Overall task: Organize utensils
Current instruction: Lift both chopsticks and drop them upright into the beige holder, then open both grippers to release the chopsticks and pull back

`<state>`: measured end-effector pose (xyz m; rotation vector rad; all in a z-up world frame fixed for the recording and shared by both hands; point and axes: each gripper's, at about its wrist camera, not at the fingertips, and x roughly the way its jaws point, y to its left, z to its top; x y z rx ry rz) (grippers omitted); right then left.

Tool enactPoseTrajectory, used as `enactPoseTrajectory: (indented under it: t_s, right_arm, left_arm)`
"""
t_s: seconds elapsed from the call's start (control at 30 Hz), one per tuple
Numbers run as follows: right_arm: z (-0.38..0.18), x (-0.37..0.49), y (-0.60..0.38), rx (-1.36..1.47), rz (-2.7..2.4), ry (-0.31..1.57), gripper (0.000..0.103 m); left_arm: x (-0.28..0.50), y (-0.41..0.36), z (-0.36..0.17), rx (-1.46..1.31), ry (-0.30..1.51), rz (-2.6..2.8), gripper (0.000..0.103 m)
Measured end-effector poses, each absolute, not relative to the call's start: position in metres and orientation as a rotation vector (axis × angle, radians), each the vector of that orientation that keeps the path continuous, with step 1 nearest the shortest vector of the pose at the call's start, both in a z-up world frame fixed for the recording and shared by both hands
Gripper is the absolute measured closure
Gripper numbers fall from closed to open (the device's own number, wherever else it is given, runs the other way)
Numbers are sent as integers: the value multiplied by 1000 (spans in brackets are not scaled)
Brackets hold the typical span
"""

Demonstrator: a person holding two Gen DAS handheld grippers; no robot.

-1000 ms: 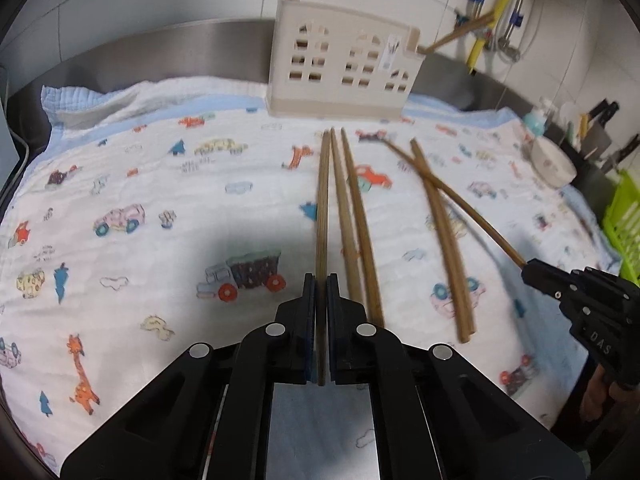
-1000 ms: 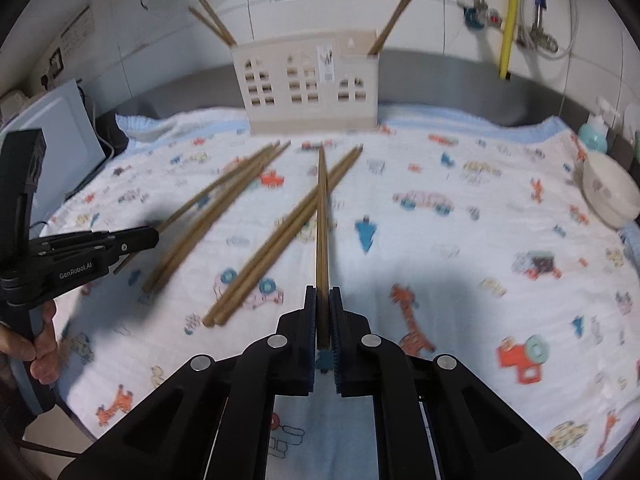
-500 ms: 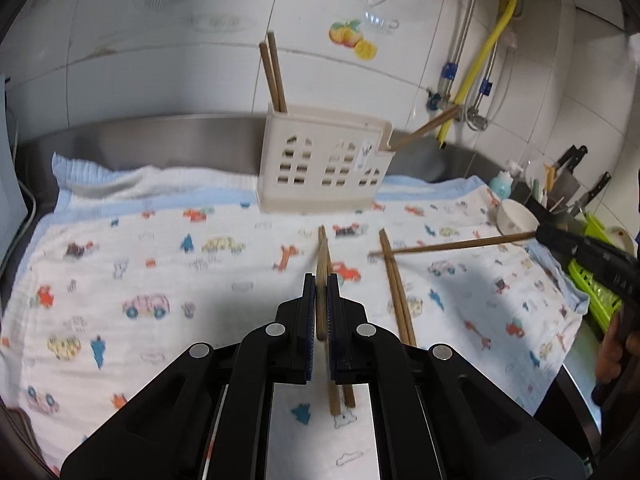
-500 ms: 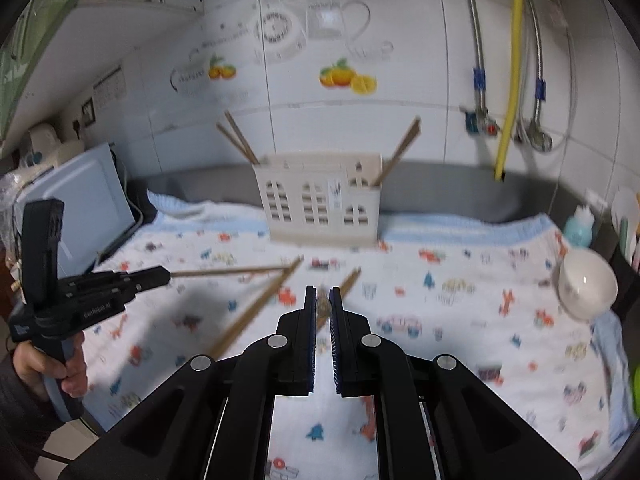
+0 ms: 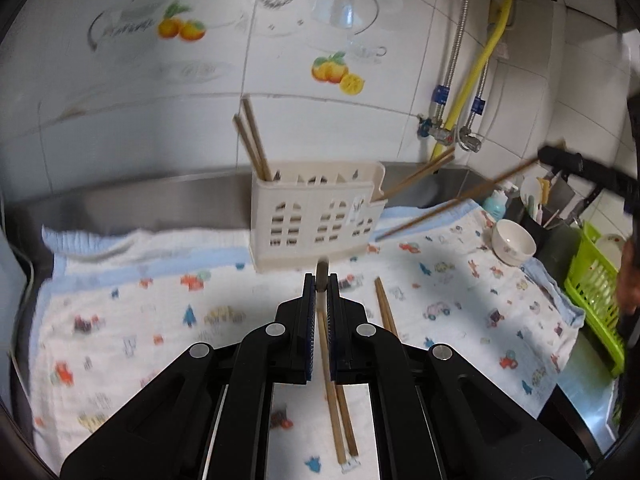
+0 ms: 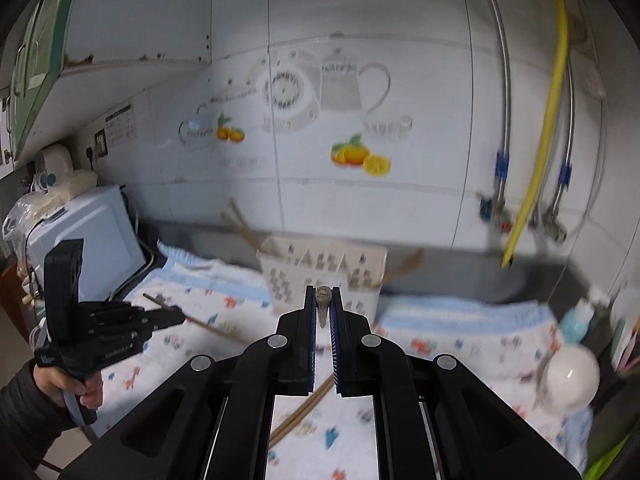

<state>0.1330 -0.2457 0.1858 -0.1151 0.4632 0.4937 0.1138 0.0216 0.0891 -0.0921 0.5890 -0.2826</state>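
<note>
Chopsticks pinched in both of your tools, lifted above the cloth-covered surface (image 5: 132, 292).

Your left tool (image 5: 321, 286) pinches one chopstick (image 5: 321, 273) end-on before the cream utensil holder (image 5: 316, 216); your right tool (image 6: 323, 304) pinches another chopstick (image 6: 323, 299). Loose chopsticks (image 5: 386, 312) lie on the cloth.

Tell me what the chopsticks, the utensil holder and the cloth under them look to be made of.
Chopsticks: likely bamboo or wood, with a matte brown, uncoated look.
Utensil holder: probably moulded plastic, cream and slightly glossy, with cut-out window holes.
Cloth: soft cotton-like fabric, perhaps muslin, white with printed cartoon cars and a blue border, and a wrinkled, textured weave.
</note>
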Motion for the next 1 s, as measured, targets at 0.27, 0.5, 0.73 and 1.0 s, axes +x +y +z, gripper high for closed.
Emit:
enactPoseTrajectory:
  t_s: [0.27,0.5,0.73,1.0]
  right_arm:
    - [221,180,-237,-156,445,456,97]
    - [199,230,-219,-177,441,545,97]
    - [169,256,-207,-187,440,598,96]
    - [162,262,-208,-185,444,591,87]
  left_arm:
    - [141,14,120,-57,554,-296,99]
    - [160,9,167,-44,458,-303,99]
    - [178,12,220,-47,336,-270,99]
    - [214,17,242,-63,266,-196,99]
